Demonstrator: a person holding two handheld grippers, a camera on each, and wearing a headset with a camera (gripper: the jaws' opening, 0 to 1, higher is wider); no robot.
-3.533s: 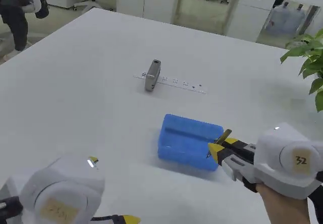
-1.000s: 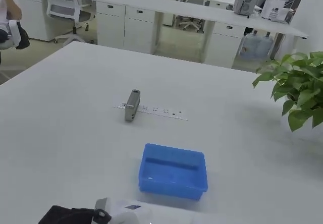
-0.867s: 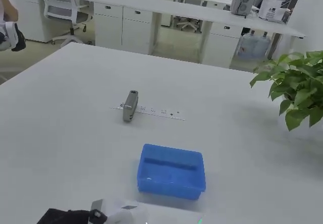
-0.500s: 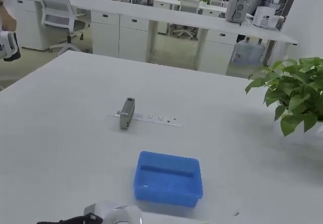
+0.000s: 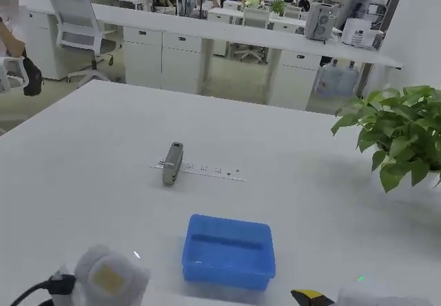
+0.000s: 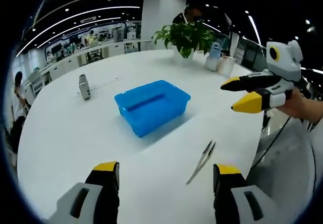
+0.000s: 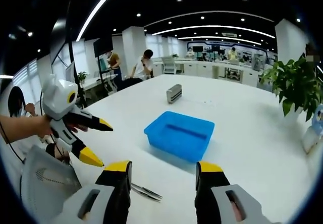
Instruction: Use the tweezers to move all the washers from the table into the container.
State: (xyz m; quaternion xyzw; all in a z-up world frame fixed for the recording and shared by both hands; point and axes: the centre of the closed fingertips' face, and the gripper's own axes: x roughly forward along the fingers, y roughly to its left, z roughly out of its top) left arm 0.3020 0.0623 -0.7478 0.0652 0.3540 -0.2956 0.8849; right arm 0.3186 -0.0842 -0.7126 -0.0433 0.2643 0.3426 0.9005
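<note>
White table (image 5: 89,147) takes up most of the head view. A potted plant (image 5: 400,137) stands at its 3 o'clock edge. The blue container (image 5: 229,251) sits upright and open on the table, near me at 6 o'clock in the head view. In the left gripper view it is near 11 o'clock. In the right gripper view it is straight ahead at 12 o'clock. My left gripper (image 6: 164,169) has its jaws spread wide, nothing between the pads. My right gripper (image 7: 164,167) is likewise spread wide and unloaded. Each is held above the table, one at either side of the container, and each sees the other. A grey metal block (image 5: 172,162) lies beyond the container, at about 11 o'clock from it in the head view and well apart from it. The tweezers (image 6: 202,159) lie flat on the table, gripped by neither tool. In the left gripper view they are at 5 o'clock from the container, just inside my right-hand jaw. In the right gripper view they are at 7 o'clock from it, beside my left-hand jaw. A row of small dark specks (image 5: 207,170) on a pale strip runs from the block toward 3 o'clock. They are too small to confirm as washers.
</note>
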